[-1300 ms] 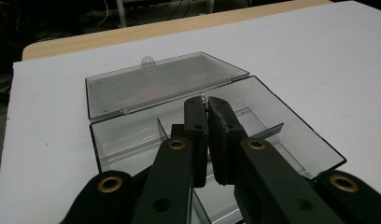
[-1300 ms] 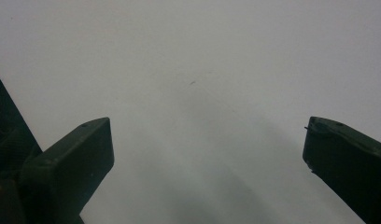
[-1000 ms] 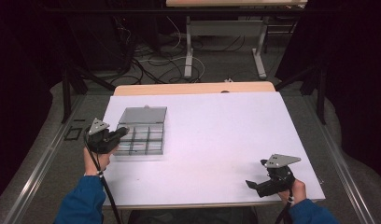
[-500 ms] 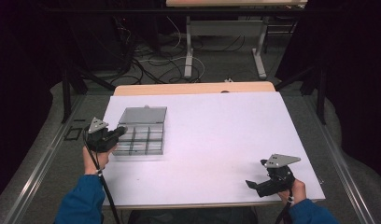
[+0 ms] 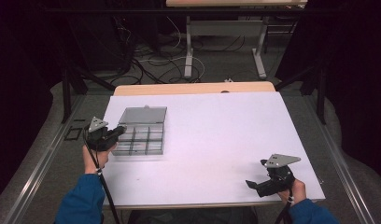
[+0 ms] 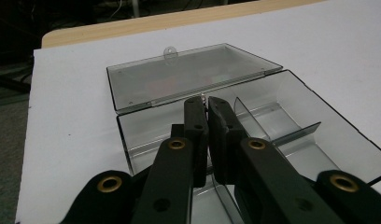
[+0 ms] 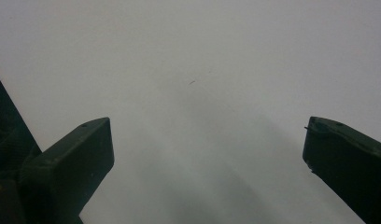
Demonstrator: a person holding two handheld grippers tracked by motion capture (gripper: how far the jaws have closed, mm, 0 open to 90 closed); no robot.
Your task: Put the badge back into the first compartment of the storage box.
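Box (image 5: 141, 135): clear, lid laid back, near the counter's (image 5: 216, 140) left edge, compartments bare. We hold the left gripper (image 5: 115, 133) at its left wall, fingers (image 6: 198, 126) pressed together on nothing. Right gripper (image 5: 252, 185): near-right corner, fingers (image 7: 76, 154) spread wide, holding nothing. Broad free surface between the two.

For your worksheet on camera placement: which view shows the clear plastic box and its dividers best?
The left gripper view: the clear plastic box lies close up, lid open, dividers plain, behind the shut left gripper. In the high view it is small, at the table's left. The right gripper view looks at bare tabletop.
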